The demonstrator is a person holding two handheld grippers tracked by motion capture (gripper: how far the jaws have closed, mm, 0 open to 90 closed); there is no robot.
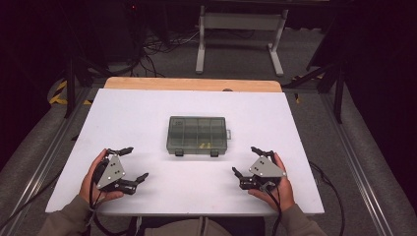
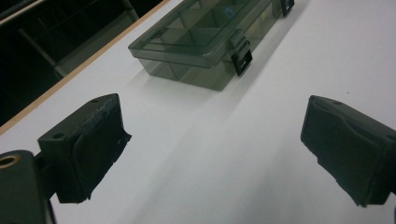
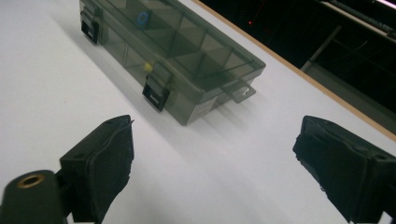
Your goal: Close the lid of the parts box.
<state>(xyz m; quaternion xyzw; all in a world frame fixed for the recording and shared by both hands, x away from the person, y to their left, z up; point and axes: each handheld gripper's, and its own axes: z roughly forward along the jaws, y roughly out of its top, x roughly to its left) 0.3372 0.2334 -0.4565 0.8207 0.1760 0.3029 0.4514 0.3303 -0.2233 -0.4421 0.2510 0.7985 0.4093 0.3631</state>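
A smoky translucent compartment box (image 1: 196, 135) lies shut at the middle of the white table (image 1: 147, 113), with two black latches on its near side. The box (image 2: 205, 42) holds a small blue ring, and a yellow bit shows through the box (image 3: 173, 56) wall. My left gripper (image 1: 134, 163) rests open at the front left, held by a hand, nothing between its jaws. At the front right my right gripper (image 1: 248, 162) is open too and holds nothing. Both point toward the box from a short way off. In their own views, the left gripper (image 2: 215, 154) and right gripper (image 3: 212, 172) frame bare table.
A wooden strip (image 1: 192, 84) runs along the table's far edge. Beyond it stand a white metal frame (image 1: 241, 34) and cables on a dark floor. Metal rails (image 1: 359, 167) flank the table on both sides.
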